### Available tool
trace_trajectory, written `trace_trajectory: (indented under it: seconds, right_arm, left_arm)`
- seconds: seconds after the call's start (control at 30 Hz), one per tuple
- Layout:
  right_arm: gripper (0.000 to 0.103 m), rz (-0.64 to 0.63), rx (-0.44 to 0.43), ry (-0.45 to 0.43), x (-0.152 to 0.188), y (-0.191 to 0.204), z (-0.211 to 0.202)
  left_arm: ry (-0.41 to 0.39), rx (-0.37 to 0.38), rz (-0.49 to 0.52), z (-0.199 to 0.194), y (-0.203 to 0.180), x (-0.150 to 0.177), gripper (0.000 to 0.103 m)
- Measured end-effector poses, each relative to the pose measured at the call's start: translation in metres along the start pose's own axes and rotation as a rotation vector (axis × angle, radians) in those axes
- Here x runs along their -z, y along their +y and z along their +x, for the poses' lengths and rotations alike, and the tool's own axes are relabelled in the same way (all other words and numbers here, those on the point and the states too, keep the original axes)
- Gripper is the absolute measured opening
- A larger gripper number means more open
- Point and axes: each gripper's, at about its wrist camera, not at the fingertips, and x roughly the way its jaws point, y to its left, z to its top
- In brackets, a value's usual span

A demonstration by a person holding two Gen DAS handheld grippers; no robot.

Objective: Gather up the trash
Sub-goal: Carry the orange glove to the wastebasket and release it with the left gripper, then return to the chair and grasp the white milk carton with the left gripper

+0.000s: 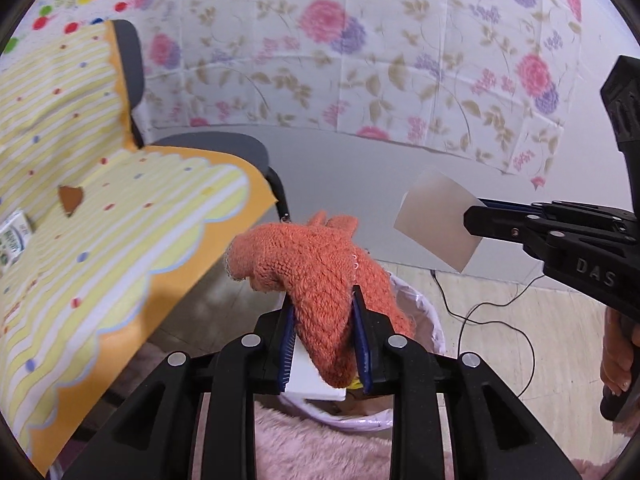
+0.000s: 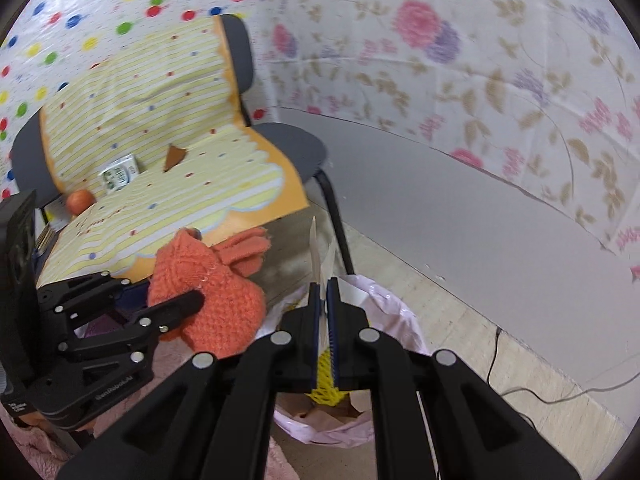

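Observation:
An orange knitted glove (image 1: 304, 256) sits between the blue pads of my left gripper (image 1: 323, 300), which is shut on it over the rim of a bin with a pale pink liner (image 1: 424, 312). My right gripper (image 1: 472, 220) comes in from the right, shut on a flat white paper sheet (image 1: 432, 216). In the right wrist view the right gripper (image 2: 323, 285) pinches that paper (image 2: 316, 252), seen edge-on, above the bin (image 2: 392, 312). The left gripper (image 2: 192, 298) and the glove (image 2: 216, 288) are to its left. The bin holds yellow netting (image 2: 326, 392) and brown paper (image 2: 320, 412).
A grey chair draped with a yellow striped cover (image 1: 120, 220) stands to the left, carrying a small carton (image 2: 120, 174), an orange ball (image 2: 80, 202) and a brown scrap (image 2: 174, 156). A black cable (image 1: 500, 312) runs over the floor on the right. Pink fluffy rug (image 1: 320, 440) lies below.

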Motion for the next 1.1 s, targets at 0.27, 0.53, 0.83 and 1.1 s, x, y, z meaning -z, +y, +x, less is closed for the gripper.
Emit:
trace_trajectory:
  seconds: [0.27,0.53,0.83,1.1]
  right_arm:
    - [0.029,0.057,0.007,0.056,0.010,-0.023,0.049]
    - [0.041,0.067,0.019,0.103,0.018,-0.026,0.061]
    - [0.041,-0.001,-0.037,0.053,0.001,0.004,0.043]
    - [0.041,-0.084,-0.120,0.001,-0.022,0.050,0.030]
  left_arm:
    - [0.061,0.005,-0.026,0.041,0.006,-0.004,0.075]
    - [0.043,-0.097,-0.123,0.023,0.047,0.008,0.076]
    - [-0.005,-0.195,-0.184,-0.014,0.073,0.016,0.080]
    - [-0.058,-0.278,-0.253,-0.057,0.102,0.024,0.080]
